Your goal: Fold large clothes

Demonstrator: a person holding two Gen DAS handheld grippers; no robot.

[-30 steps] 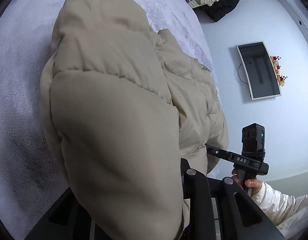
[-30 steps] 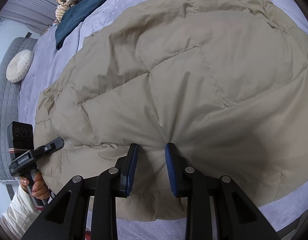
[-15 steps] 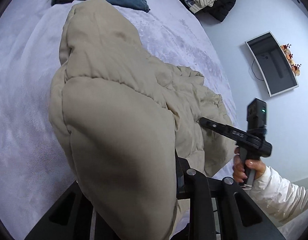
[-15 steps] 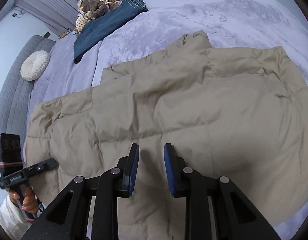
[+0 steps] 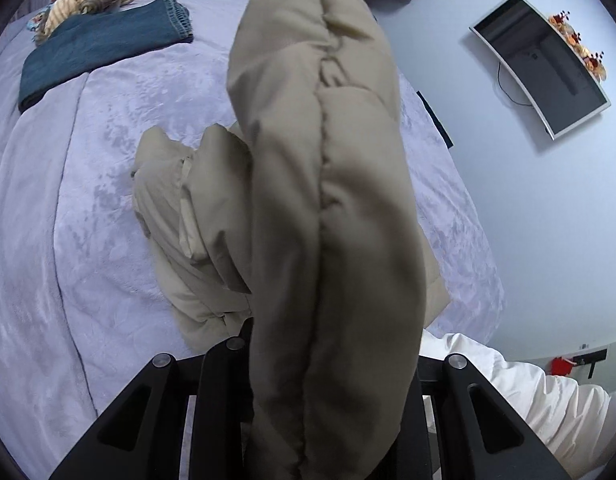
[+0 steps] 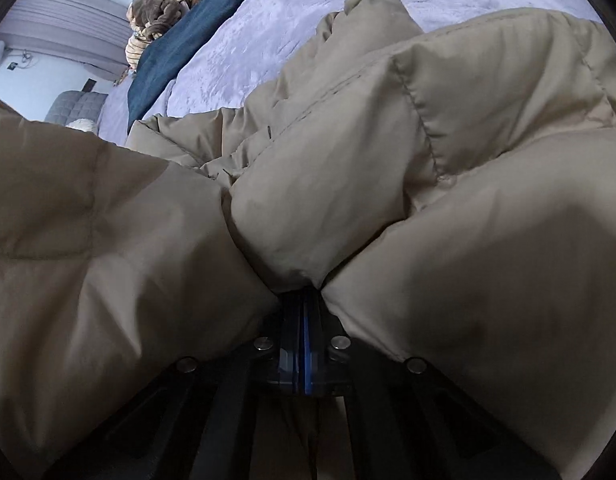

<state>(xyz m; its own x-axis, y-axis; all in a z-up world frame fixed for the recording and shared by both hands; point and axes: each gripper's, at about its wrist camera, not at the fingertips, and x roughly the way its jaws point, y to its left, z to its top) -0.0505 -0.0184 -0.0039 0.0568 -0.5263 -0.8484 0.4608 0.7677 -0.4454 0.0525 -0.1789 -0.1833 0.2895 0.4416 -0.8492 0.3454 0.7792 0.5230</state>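
Both tools are clamped on the beige puffer coat [image 5: 332, 216]: the left tool [image 5: 328, 360] grips a thick quilted fold that rises upright before it, and the right tool [image 6: 301, 300] has its jaws pressed together on a pinch of fabric (blue pads just showing). The rest of the coat lies crumpled near the middle of the lavender bed [image 5: 67, 220], with folded jeans [image 5: 103, 46] towards the far edge.

Left gripper [image 5: 328, 344] clamped, right gripper [image 6: 301, 300] fingers pinched together
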